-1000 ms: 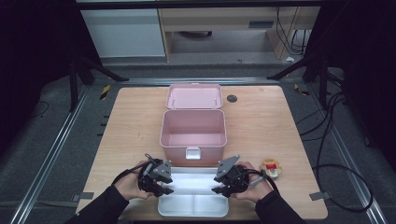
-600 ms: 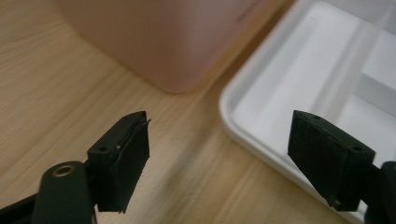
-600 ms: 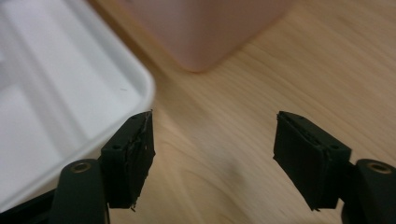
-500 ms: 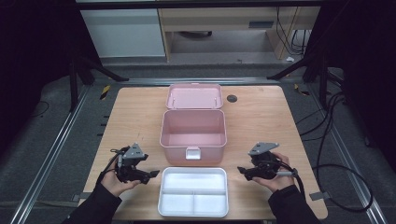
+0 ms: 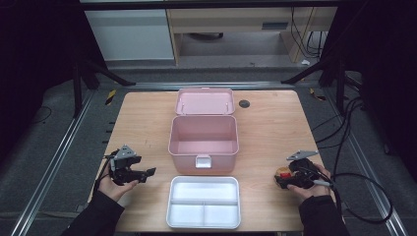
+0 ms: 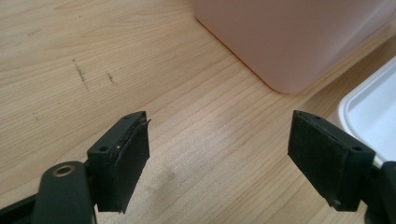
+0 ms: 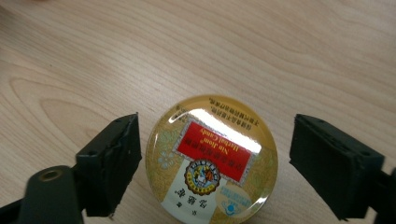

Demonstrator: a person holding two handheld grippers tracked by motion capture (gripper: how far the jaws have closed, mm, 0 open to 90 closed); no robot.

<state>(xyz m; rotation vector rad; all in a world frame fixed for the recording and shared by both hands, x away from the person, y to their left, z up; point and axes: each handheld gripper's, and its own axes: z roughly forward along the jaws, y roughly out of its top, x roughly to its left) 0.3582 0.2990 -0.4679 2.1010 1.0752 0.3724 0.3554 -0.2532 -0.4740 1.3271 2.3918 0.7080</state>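
Observation:
An open pink box (image 5: 203,142) stands mid-table with its lid (image 5: 204,102) tipped back. In front of it lies a white divided tray (image 5: 172,206). My left gripper (image 5: 149,172) (image 6: 219,158) hovers left of the tray over bare wood; its jaws have just been opening, stand open and hold nothing. A round golden candy tin (image 5: 283,172) (image 7: 212,158) with a red label lies flat at the right. My right gripper (image 5: 280,181) (image 7: 215,163) straddles it; its jaws have just been opening and stand open, clear of the tin on both sides.
The pink box's corner (image 6: 289,42) and the tray's rim (image 6: 369,107) lie ahead of the left gripper. A small dark disc (image 5: 244,103) sits at the back right of the wooden table (image 5: 275,128). Cables trail off the table's right side.
Both hands moved outward from the tray's sides, the left one leftward and the right one rightward to the tin. Both pairs of jaws opened wider.

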